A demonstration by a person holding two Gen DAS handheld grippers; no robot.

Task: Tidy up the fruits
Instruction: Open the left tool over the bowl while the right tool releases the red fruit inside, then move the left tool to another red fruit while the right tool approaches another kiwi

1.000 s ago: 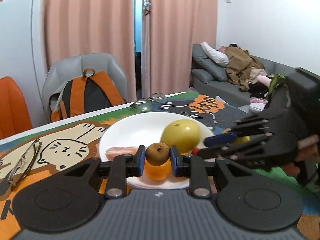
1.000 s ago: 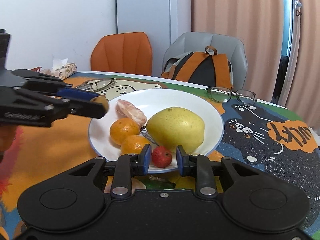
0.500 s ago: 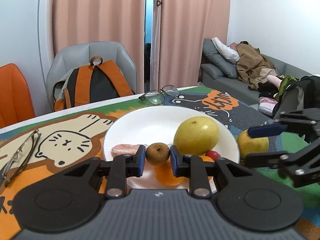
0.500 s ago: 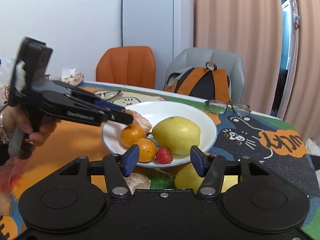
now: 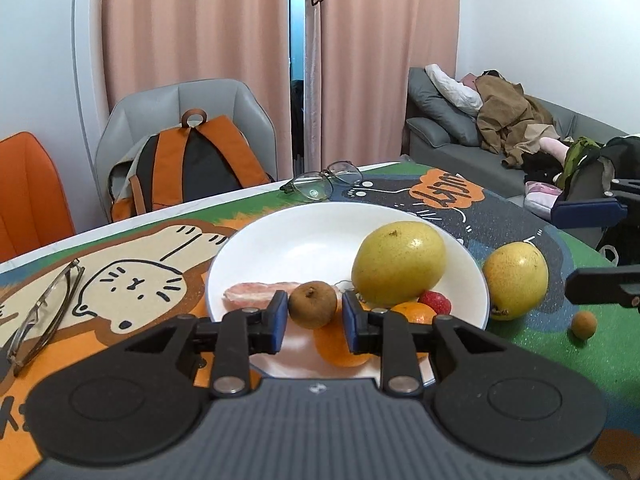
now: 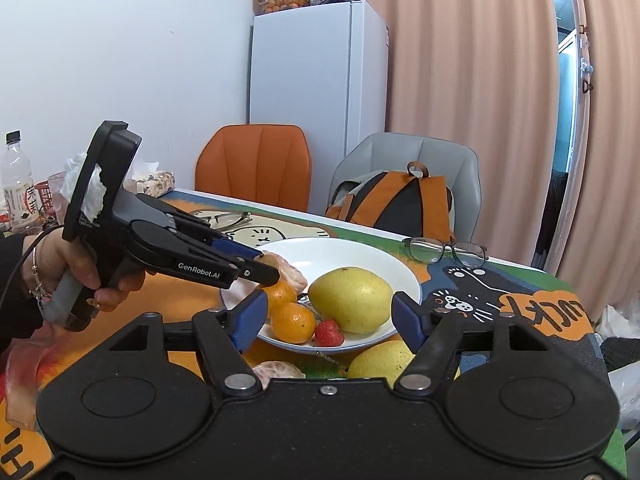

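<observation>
Brown fruit (image 5: 313, 304) pinched between the pads of the left gripper (image 5: 314, 322), hanging just over the near part of the plate (image 5: 280, 248). Right gripper (image 6: 330, 316) gaping, jaws just opened, nothing between them. Strawberry (image 6: 329, 333) lying free on the plate beyond.

Held only by a small, round skin: likely to squirt sideways under an uneven or slackened squeeze. Let go from this height, could bounce off the oranges (image 6: 293, 322) and roll over the rim. Crowded on this near side, with oranges, strawberry, pear (image 5: 400, 264) and peeled segment (image 5: 256, 294) close together or touching. Bare white only across the far half, so probably safer lowered there before opening.

Possible clash too, should both grippers reach for the plate together. Loose pear (image 5: 516, 280) just beside the rim, easily nudged into rolling; small round fruit (image 5: 584, 325) near it on the mat.

Further out: glasses (image 5: 324, 182) just behind the plate, then the far table edge. Second pair (image 5: 44, 312) well left, with open mat between.
</observation>
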